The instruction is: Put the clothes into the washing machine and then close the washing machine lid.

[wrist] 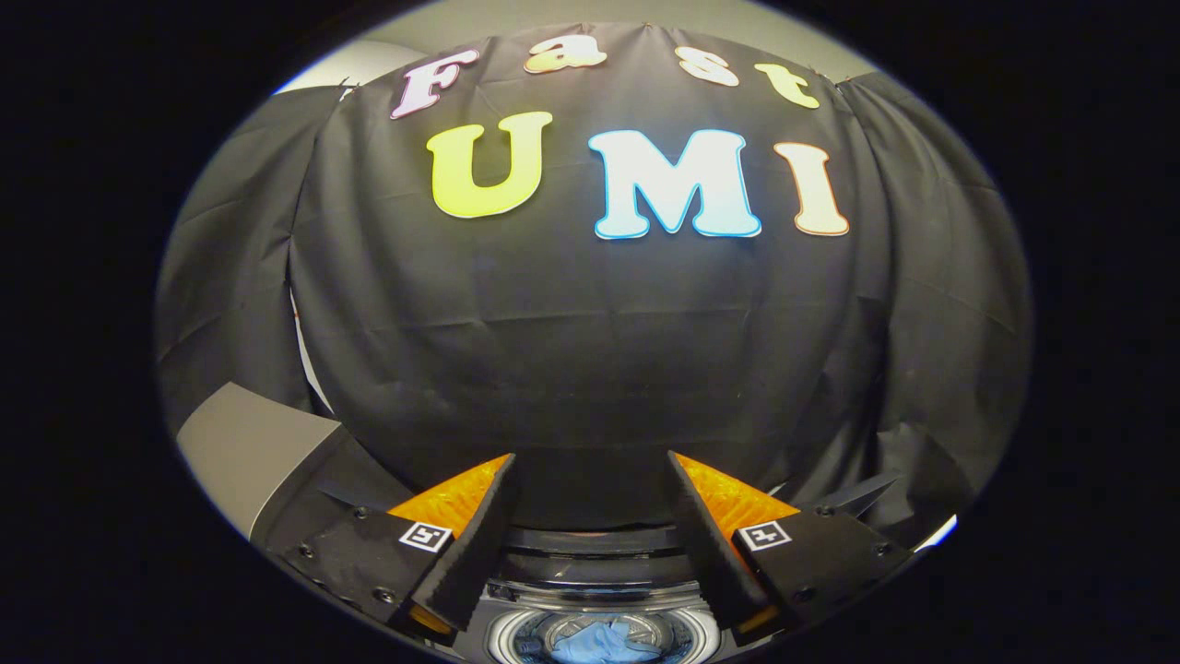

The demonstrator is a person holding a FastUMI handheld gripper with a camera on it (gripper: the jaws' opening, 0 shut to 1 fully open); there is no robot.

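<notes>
1. Above the washing machine (599, 576), the gripper (590, 489) hangs w/ fingers spread wide, nothing betw. them.
2. Blue clothes (604, 641) lie inside the round drum (502, 636), below and betw. the fingers.
3. Machine's top opening is uncovered; drum rim visible.
4. Grey lid-like panel (249, 447) stands tilted to the left of the fingers; can't tell if it's the lid.
5. Black cloth wall (590, 350) beyond the fingers.

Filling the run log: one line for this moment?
gripper: open, empty | blue garment: inside washing machine drum, below fingers | lid: not closed
</notes>
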